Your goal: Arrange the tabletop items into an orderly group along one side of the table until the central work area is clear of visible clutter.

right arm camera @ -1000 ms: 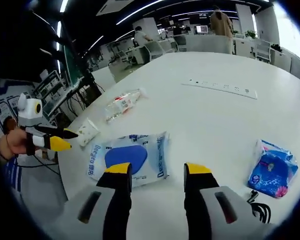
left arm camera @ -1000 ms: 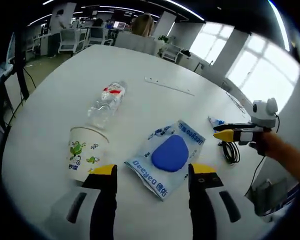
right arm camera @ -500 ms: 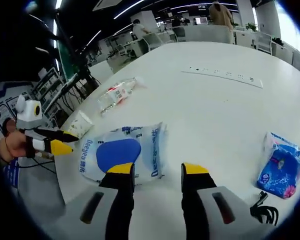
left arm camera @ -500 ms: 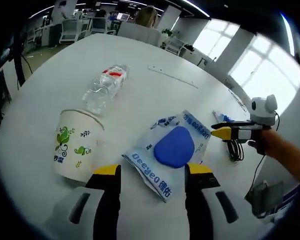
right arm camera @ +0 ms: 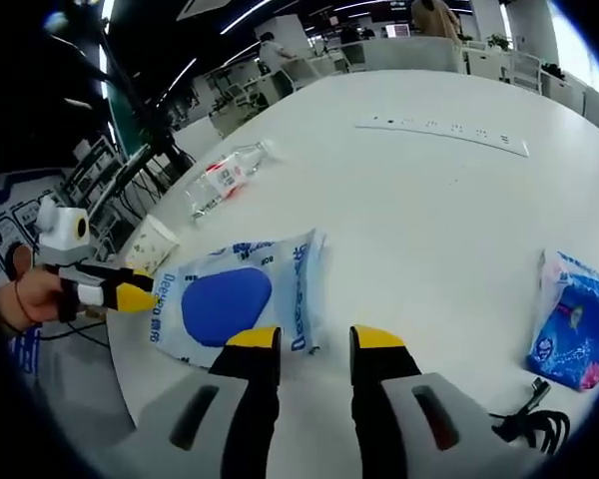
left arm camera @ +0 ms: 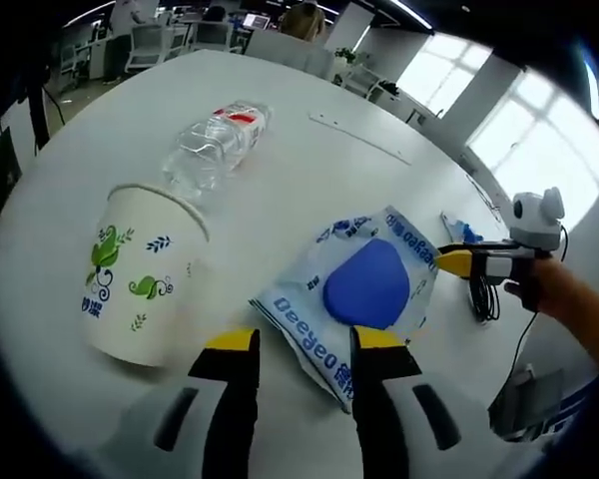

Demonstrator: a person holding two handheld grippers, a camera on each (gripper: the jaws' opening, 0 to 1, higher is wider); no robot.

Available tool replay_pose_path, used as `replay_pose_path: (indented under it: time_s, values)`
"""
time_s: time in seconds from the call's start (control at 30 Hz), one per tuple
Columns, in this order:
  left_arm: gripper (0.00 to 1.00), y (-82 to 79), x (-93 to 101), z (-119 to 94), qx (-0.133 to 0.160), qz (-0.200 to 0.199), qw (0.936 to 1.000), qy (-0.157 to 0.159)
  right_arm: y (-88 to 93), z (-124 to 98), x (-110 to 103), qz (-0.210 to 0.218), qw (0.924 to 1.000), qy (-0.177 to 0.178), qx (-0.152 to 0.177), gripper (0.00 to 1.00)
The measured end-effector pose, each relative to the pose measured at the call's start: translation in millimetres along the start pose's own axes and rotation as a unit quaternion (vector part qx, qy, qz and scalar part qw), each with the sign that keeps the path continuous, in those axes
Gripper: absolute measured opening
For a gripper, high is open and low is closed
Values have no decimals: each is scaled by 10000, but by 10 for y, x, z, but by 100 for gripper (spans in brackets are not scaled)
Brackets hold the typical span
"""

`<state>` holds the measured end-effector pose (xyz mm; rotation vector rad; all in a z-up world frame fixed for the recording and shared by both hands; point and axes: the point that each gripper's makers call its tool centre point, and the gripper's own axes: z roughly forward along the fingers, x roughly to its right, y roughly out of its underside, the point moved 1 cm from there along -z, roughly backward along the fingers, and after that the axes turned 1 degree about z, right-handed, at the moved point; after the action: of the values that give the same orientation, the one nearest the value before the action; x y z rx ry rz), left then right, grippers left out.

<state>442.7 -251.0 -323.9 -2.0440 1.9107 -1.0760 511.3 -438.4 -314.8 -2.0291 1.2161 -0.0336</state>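
A big white table [left arm camera: 309, 170] stands in an office; a blue-and-white wipes pack [left arm camera: 364, 289] lies near its middle; a paper cup [left arm camera: 140, 274] stands just beside the pack, a plastic bottle [left arm camera: 215, 145] lies beyond the cup; both the left gripper [left arm camera: 295, 349] and right gripper [right arm camera: 314, 347] sit at the pack's edges, jaws narrow, holding nothing; the step looks like picking up the pack; next, a jaw must slide under its edge.

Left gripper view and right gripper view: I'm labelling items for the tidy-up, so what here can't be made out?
- Paper cup: left gripper view, contents hidden by its wall.
- Black cable: right gripper view, cut off by the edge and the right tool.
- Wet-wipes pack: left gripper view, near corner behind the left tool.
- Bottle: label too small.
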Motion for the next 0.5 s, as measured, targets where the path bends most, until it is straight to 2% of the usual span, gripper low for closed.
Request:
replay_pose_path:
  time_s: [0.27, 0.37, 0.5]
  values:
    - [21, 17, -25, 77, -83, 31, 10000, 19, 20, 37, -30, 43, 9999, -106, -46, 9]
    - [13, 11, -44, 103, -90, 131, 9999, 8, 22, 43, -29, 61, 9999, -109, -49, 7]
    - [9, 7, -35, 121, -147, 273, 9995, 37, 32, 41, -33, 40, 9999, -127, -72, 4]
